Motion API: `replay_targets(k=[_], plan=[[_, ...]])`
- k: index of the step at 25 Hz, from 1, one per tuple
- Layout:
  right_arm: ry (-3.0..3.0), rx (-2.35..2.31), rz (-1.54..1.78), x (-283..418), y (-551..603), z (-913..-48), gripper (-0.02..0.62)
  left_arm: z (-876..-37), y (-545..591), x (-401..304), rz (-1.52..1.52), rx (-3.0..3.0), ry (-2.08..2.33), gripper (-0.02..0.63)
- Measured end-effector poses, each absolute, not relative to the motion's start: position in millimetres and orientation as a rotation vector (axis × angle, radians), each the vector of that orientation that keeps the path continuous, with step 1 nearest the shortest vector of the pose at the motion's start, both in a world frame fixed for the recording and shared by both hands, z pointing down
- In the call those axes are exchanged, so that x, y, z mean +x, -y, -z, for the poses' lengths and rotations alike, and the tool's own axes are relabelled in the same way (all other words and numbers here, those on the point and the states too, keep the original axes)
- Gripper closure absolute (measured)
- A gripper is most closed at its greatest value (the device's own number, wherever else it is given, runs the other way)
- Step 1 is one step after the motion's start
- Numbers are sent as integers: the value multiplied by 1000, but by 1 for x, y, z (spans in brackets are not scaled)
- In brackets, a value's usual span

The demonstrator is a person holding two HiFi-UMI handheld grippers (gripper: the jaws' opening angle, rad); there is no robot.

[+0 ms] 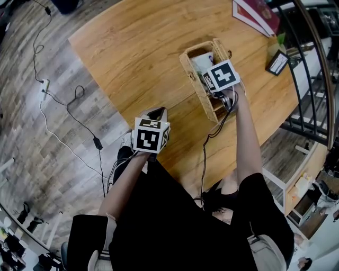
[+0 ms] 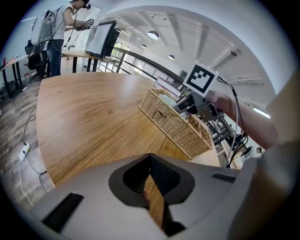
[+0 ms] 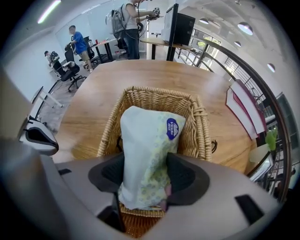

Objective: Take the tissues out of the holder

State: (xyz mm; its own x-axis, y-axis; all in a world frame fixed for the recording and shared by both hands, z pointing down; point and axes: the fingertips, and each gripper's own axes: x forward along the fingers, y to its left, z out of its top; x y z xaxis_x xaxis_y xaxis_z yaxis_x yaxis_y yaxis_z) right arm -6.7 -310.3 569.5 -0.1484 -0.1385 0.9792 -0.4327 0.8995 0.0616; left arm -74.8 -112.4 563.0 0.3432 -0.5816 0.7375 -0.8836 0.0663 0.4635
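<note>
A wicker basket [image 1: 197, 91] stands on the round wooden table [image 1: 143, 47], toward its right side. A pale green patterned tissue pack [image 3: 147, 150] with a blue label stands tilted up out of the basket [image 3: 154, 92]. My right gripper [image 3: 145, 180] points steeply down over the basket's near end, and both pads press the pack's lower part. In the head view its marker cube covers the jaws of the right gripper [image 1: 214, 83]. My left gripper [image 1: 155, 112] hovers at the table's near edge, away from the basket [image 2: 173, 124]. Its jaws [image 2: 153, 197] stand a narrow gap apart with nothing between them.
Red books [image 1: 259, 13] lie at the table's far right edge, and a small framed card [image 1: 277, 62] stands near a potted plant [image 1: 275, 45]. A black railing [image 1: 312, 79] runs along the right. Cables and a power strip [image 1: 45, 87] lie on the floor at left.
</note>
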Motion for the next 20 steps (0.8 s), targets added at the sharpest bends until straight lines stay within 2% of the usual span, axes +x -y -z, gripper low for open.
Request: replay_targets(k=[12,20], plan=[[1746,443,-280,-8,311,-564,421,-564,108,-72,-385,1618,1341,594],[1783,470,-286,-5,310,-558,440,-559,111,-68,-390,1636,1332,594]])
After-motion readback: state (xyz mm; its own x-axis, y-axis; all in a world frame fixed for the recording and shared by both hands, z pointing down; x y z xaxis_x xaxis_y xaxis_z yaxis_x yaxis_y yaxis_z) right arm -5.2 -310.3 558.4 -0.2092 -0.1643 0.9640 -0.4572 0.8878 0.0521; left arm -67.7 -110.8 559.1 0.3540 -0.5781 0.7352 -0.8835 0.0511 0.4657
